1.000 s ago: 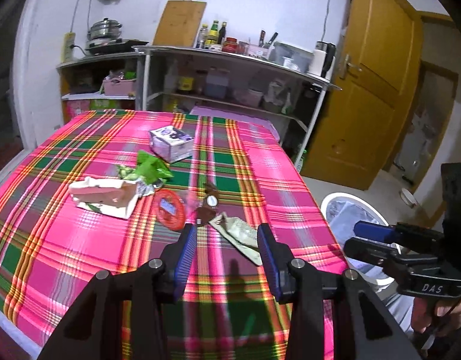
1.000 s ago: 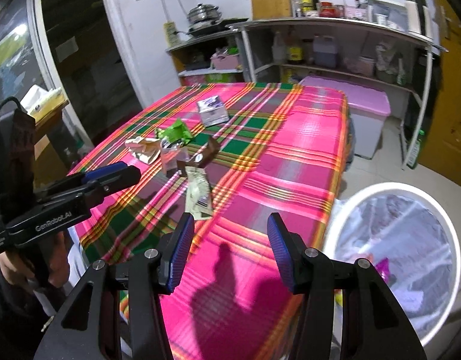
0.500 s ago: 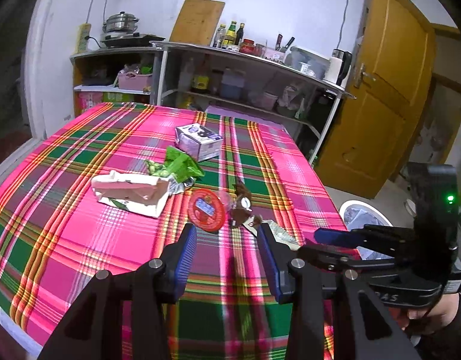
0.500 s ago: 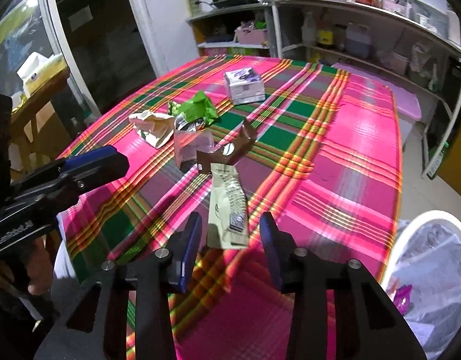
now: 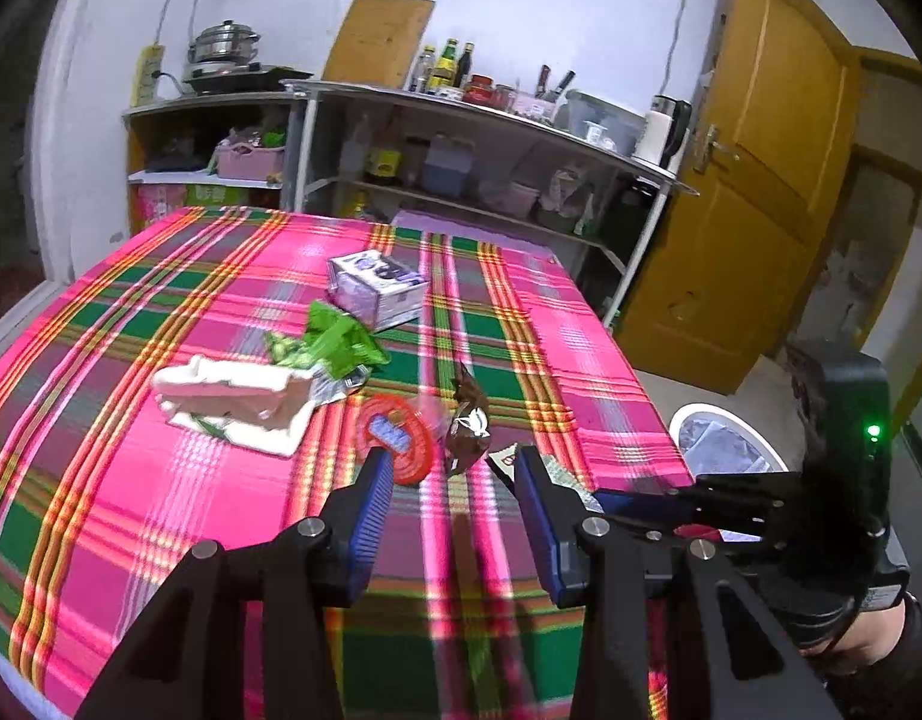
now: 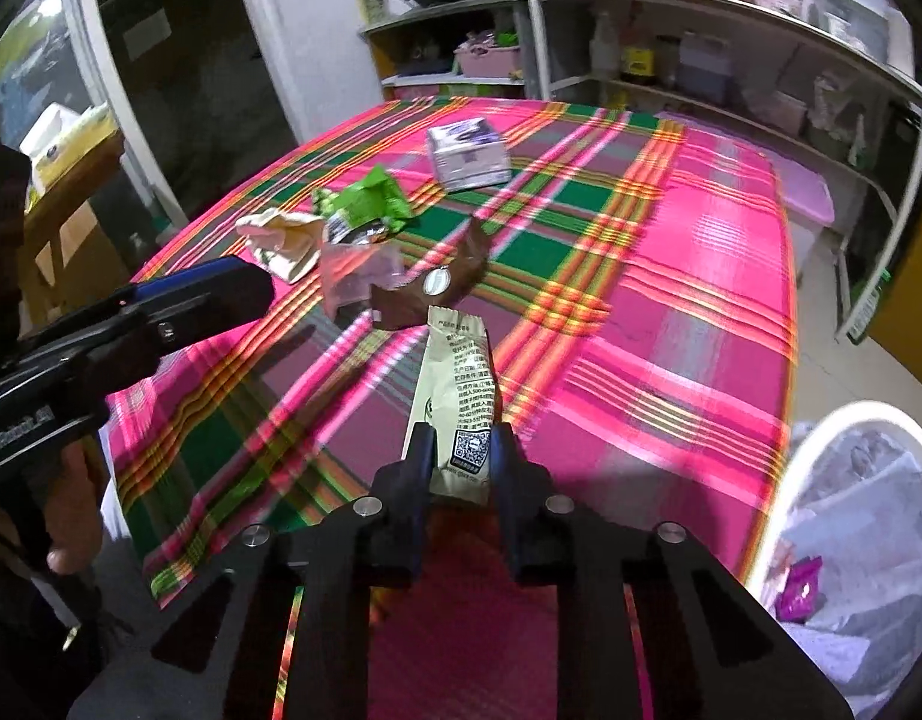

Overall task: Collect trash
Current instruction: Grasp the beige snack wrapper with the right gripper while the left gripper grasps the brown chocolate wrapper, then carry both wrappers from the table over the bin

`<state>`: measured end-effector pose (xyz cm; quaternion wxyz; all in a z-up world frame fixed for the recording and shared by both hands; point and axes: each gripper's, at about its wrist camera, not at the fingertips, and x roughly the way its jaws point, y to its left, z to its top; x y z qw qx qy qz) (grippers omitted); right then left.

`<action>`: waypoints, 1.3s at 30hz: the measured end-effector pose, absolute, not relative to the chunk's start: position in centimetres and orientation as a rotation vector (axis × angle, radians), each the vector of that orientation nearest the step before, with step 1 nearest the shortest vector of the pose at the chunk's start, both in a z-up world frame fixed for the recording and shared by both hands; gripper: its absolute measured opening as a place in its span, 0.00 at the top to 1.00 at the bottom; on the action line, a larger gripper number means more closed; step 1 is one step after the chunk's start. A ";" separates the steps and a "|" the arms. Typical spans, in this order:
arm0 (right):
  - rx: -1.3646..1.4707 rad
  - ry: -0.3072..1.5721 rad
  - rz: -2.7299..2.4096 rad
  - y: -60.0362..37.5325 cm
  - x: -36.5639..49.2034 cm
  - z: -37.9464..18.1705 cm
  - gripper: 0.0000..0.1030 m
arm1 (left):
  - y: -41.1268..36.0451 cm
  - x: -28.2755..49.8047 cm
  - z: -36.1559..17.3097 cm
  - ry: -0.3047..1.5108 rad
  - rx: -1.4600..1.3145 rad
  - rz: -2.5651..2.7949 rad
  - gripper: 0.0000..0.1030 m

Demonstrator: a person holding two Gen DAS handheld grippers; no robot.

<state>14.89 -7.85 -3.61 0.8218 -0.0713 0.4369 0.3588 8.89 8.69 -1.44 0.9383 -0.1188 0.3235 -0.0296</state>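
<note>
We count six pieces of trash on the pink plaid tablecloth (image 6: 670,312): crumpled white paper carton (image 6: 281,234), green foil wrapper (image 6: 374,198), red-lidded clear cup (image 5: 401,438), brown wrapper (image 6: 431,288), purple-white box (image 6: 466,156), pale green sachet (image 6: 461,396). Our left gripper (image 5: 455,510) stays spread short of the cup; our right gripper (image 6: 463,468), which has just been closing, now pinches the sachet's near end, beside one white lined bin (image 6: 850,540).

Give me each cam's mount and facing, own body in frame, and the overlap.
Left wrist: on the left gripper, jaws open, facing the table's trash and shelves; the right gripper shows.
Right wrist: on the right gripper, whose jaws have just closed on the beige wrapper; the left gripper shows.
Shared: brown wrapper, bin.
</note>
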 end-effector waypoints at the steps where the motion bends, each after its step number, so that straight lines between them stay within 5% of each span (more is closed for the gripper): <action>1: -0.138 0.929 0.753 -8.5 15.0 -3.5 0.81 | 8.3 9.4 -1.5 0.667 -0.235 -0.076 0.59; 21: -0.032 0.923 0.658 -14.1 16.2 -3.3 0.81 | 6.1 16.6 -5.4 0.847 -0.176 -0.057 0.59; 26: -0.023 0.919 0.653 -14.5 16.1 -3.2 0.81 | 5.7 17.1 -5.8 0.870 -0.162 -0.055 0.79; 39: -0.005 0.875 0.629 -16.2 14.3 -1.4 0.81 | 4.6 14.2 -3.6 0.789 -0.161 -0.067 0.82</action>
